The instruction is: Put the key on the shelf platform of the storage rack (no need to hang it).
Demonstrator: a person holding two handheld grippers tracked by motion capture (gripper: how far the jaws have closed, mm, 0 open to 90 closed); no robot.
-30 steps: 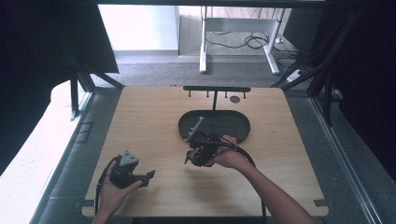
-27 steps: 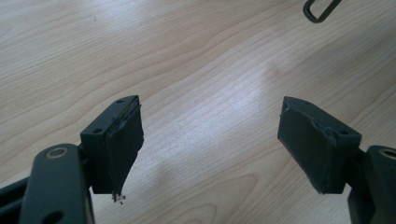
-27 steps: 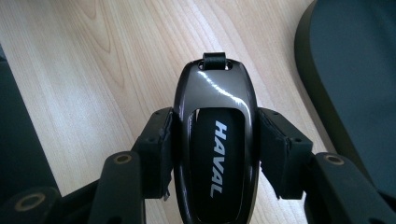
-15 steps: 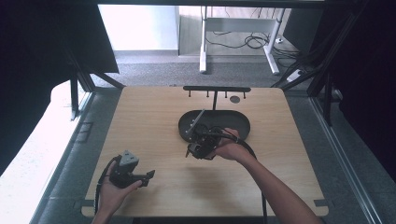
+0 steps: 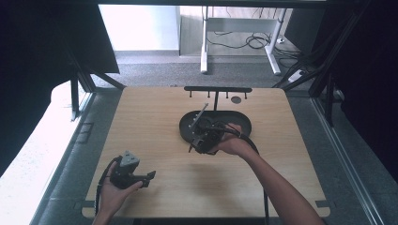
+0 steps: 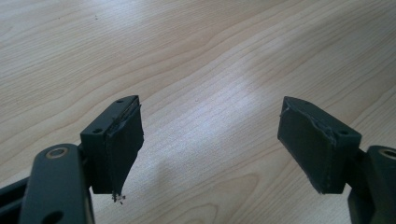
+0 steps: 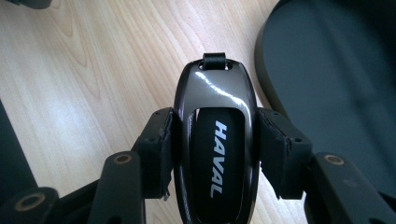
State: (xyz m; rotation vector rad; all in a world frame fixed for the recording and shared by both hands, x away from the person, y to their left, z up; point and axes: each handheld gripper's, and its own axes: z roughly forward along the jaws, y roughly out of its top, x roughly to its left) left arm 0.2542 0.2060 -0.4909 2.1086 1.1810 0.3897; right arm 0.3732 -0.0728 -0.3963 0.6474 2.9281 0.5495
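Right gripper (image 7: 212, 140) lifted key fob (image 7: 215, 140) toward tray (image 5: 244, 123).

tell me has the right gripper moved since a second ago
Yes. In the high view the right gripper with the key fob has shifted up the picture, farther over the black oval tray.

We hold our black two-jaw left gripper (image 6: 210, 144) low and near us, its fingers (image 6: 119, 144) spread wide. Our black right gripper (image 7: 215, 149) reaches forward on an outstretched arm, fingers (image 7: 159, 149) clamped tight.
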